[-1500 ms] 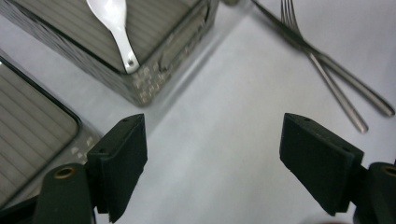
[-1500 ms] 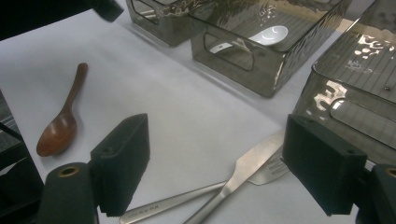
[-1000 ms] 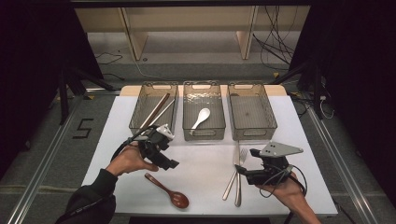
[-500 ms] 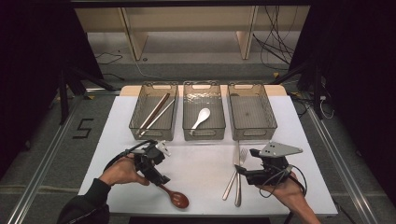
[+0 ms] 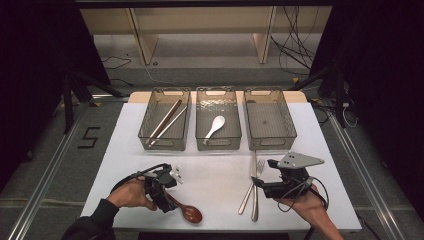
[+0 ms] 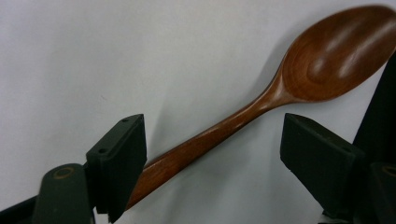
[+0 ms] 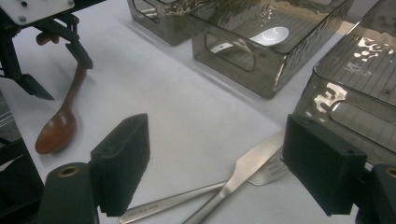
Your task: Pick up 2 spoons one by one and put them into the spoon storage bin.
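Near table edge: left gripper [image 5: 167,192] low over the wooden spoon [image 5: 184,209], jaws spread wide, one each side of the handle, nothing gripped. Left gripper view: handle runs up from the left jaw, which sits on or just over its lower end, to the bowl at top right; right jaw stands apart from it. Spoon lies flat on the white table [image 5: 215,170], bowl close to the front edge, little room there. Right gripper [image 5: 260,186] rests at front right, jaws wide apart, holding nothing. Just beside its jaws lie two forks [image 5: 252,187], handles crossing and touching, tines pointing toward the bins. Right gripper view: forks [image 7: 224,189] between and in front of the jaws, left gripper [image 7: 46,60] farther off over the spoon [image 7: 58,123]. Bare table between the two grippers, open for moving; also a free strip between grippers and bins. Farther back: three clear bins in a row, close together. Left bin [image 5: 150,112] holds chopsticks [image 5: 162,122] lying diagonal. Middle bin [image 5: 201,115] holds a white spoon [image 5: 215,126]. Right bin [image 5: 287,120] near the fork tines, not touching. Bins sit near the far table edge. Beyond: floor, cables [image 5: 295,45], shelf legs.
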`<state>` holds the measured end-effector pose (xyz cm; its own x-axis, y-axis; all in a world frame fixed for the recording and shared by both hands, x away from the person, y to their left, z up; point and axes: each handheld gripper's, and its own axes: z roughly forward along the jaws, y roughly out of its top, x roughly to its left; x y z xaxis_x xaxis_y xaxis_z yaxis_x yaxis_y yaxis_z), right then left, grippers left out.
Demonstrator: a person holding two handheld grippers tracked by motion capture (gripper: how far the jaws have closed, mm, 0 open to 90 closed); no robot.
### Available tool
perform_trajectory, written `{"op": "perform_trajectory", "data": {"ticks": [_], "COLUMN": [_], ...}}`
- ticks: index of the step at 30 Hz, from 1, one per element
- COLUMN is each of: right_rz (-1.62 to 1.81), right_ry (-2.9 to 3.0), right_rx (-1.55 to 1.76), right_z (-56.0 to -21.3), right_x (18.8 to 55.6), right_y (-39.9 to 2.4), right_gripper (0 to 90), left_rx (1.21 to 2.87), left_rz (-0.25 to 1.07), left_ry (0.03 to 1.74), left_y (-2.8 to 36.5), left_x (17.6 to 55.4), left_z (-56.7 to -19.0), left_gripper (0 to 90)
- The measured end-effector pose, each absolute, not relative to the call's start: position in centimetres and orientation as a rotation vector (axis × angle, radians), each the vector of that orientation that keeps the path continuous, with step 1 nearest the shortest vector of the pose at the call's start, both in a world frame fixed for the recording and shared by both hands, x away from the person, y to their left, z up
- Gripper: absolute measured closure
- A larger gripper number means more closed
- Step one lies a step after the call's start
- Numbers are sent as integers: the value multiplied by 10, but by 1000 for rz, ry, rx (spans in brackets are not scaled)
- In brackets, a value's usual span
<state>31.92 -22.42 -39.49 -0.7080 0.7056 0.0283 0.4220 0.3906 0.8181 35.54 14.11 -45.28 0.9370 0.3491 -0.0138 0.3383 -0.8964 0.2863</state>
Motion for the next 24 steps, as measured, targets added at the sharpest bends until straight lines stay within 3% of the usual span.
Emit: {"op": "perform_trajectory", "data": {"ticks": [12,24], "right_rz": [1225,1224], "right_ry": [2331,2331], "right_rx": [987,987], "right_z": [-395,-395], "right_x": [319,320], "right_y": [-224,-224], "right_gripper": [243,246], "left_rx": [2850,2860], "left_rz": [66,59], "left_ry": [460,441], "left_y": [137,135], "left_x": [357,360], "left_z": [-461,-466], "left_gripper": [232,321]}}
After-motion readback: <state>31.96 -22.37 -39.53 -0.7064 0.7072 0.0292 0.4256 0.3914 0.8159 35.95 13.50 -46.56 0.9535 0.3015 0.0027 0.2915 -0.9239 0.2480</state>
